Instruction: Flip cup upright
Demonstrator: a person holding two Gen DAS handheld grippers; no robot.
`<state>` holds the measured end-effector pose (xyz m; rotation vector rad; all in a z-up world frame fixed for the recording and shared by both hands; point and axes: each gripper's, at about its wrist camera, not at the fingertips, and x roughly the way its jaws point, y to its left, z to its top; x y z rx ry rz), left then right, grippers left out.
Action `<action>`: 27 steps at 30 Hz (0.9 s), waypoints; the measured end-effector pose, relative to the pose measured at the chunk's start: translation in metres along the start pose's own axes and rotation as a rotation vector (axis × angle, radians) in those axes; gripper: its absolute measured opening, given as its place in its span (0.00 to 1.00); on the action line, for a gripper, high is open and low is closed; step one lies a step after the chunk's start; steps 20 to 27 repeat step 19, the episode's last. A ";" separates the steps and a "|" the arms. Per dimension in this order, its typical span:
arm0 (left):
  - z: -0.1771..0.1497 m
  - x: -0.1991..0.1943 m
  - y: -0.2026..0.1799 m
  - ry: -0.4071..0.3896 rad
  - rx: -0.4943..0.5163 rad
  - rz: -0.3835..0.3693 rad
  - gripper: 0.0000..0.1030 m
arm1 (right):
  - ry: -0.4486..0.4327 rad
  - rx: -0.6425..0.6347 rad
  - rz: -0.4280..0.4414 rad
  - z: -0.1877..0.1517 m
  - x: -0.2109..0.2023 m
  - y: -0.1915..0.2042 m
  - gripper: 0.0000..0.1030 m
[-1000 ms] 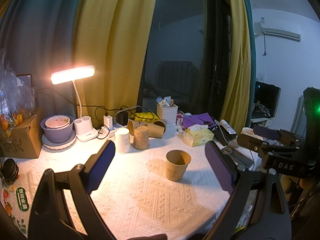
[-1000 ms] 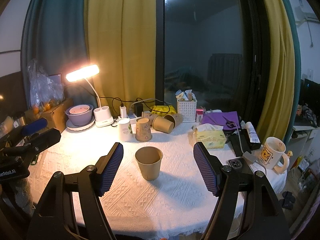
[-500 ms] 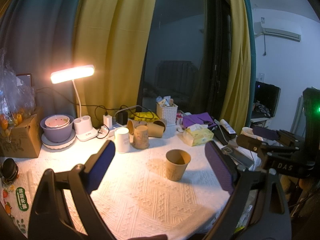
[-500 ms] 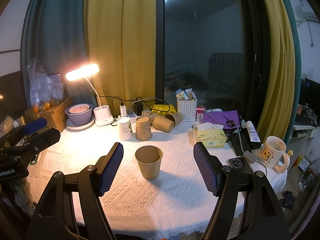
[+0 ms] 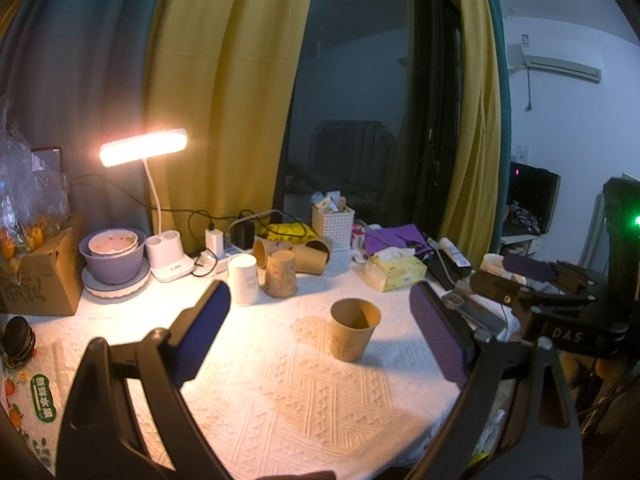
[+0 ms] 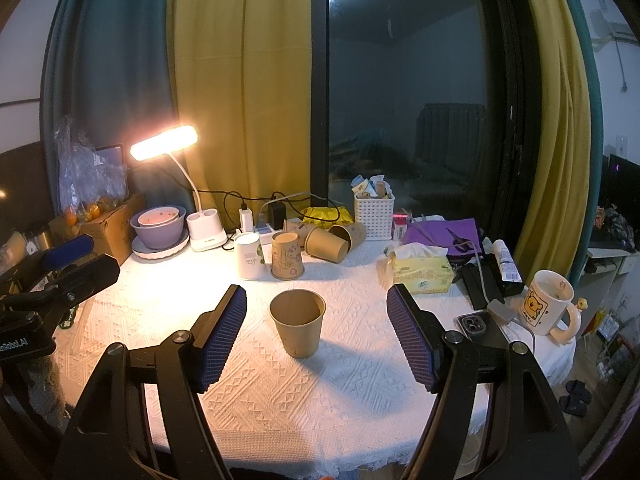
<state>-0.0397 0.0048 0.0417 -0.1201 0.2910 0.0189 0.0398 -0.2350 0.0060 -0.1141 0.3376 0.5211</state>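
Observation:
A brown paper cup (image 5: 353,329) stands upright, mouth up, on the white tablecloth (image 5: 280,392); it also shows in the right wrist view (image 6: 298,327). My left gripper (image 5: 320,332) is open and empty, held back from the cup. My right gripper (image 6: 316,334) is open and empty, its blue pads (image 6: 222,340) on either side of the cup but nearer the camera. The right gripper also shows at the right edge of the left wrist view (image 5: 532,280), and the left gripper at the left edge of the right wrist view (image 6: 60,268).
Behind the cup stand a white cup (image 6: 249,255) and an upside-down printed cup (image 6: 286,256), with two brown cups on their sides (image 6: 326,243). A lit desk lamp (image 6: 164,148), purple bowls (image 6: 159,227), tissue box (image 6: 420,270), phone (image 6: 476,326) and mug (image 6: 548,308) ring the table.
Both views have shifted only slightly. The cup stays upright in the same spot and both grippers stay open.

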 end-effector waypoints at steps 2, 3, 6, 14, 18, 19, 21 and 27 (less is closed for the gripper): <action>0.000 0.000 0.000 0.000 0.000 -0.001 0.89 | 0.001 0.000 0.000 0.000 0.000 0.000 0.73; 0.000 0.000 0.000 0.000 -0.001 -0.001 0.89 | 0.000 0.000 0.000 0.000 0.000 0.000 0.73; 0.000 0.000 0.000 0.000 -0.001 0.000 0.89 | 0.001 0.000 0.000 -0.001 0.001 0.001 0.73; -0.001 0.000 -0.002 0.001 -0.001 -0.004 0.89 | 0.002 0.002 -0.001 -0.001 0.001 0.002 0.73; -0.006 0.001 -0.006 0.003 0.007 -0.010 0.89 | 0.010 -0.004 0.006 -0.005 0.002 0.004 0.73; -0.008 0.003 -0.008 0.007 0.010 -0.019 0.89 | 0.013 -0.009 0.009 -0.008 0.002 0.006 0.73; -0.008 0.003 -0.008 0.007 0.010 -0.019 0.89 | 0.013 -0.009 0.009 -0.008 0.002 0.006 0.73; -0.008 0.003 -0.008 0.007 0.010 -0.019 0.89 | 0.013 -0.009 0.009 -0.008 0.002 0.006 0.73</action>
